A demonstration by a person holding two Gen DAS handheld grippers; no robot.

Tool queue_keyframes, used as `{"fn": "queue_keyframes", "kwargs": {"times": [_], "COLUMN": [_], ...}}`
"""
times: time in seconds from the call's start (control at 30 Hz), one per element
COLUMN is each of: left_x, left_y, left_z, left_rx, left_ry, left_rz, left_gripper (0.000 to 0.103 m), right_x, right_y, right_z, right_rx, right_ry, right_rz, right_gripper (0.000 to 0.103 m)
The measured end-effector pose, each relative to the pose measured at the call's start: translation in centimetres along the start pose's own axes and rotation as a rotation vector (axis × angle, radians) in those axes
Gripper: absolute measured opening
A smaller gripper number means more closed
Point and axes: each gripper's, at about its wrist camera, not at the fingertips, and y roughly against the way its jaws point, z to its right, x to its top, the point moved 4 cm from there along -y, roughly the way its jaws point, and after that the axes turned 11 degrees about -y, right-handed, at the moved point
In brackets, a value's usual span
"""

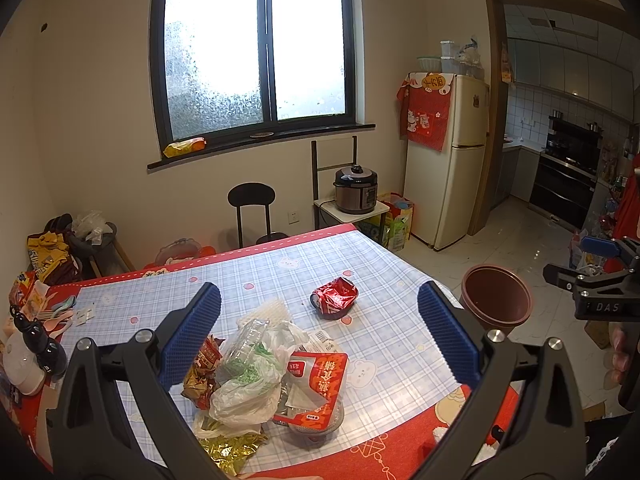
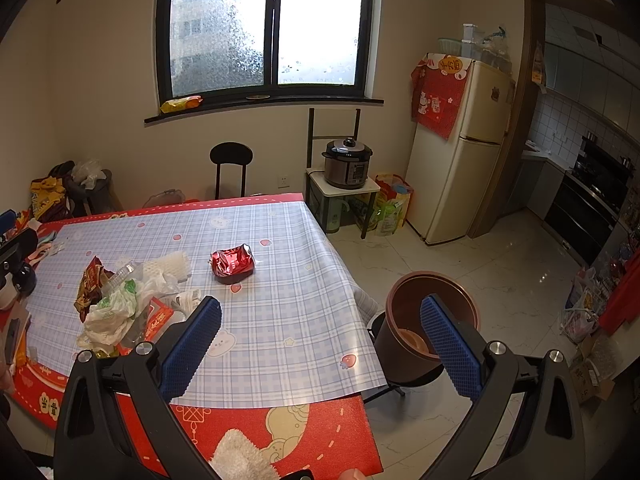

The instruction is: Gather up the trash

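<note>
Left gripper (image 1: 319,338) and right gripper (image 2: 320,338): jaws wide, empty. Crushed red can (image 1: 334,297) lies far of the trash pile (image 1: 256,372); brown bin (image 2: 428,320) stands right of the table (image 2: 280,320).

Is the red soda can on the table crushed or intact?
Crushed: the red can looks dented and crumpled, lying on its side on the table.

A cream refrigerator (image 1: 448,160) draped in red cloth (image 1: 426,114), a pressure cooker (image 1: 356,190) on a small stand, and a black chair (image 1: 251,204) beneath the frosted window (image 1: 256,48).
</note>
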Motion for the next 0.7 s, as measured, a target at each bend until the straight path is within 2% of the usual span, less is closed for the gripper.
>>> {"fn": "queue_keyframes", "kwargs": {"times": [0.57, 0.7], "left_x": [0.0, 0.1], "left_y": [0.5, 0.7], "left_z": [-0.2, -0.4], "left_rx": [0.003, 0.007], "left_ry": [0.003, 0.005], "left_rz": [-0.003, -0.005], "left_gripper": [0.097, 0.097], "right_x": [0.4, -0.9], "right_y": [-0.1, -0.4], "right_z": [0.2, -0.6], "right_rx": [0.001, 0.004], "right_ry": [-0.002, 0.0], "right_rz": [-0.002, -0.004], "right_gripper": [0.098, 0.098]}}
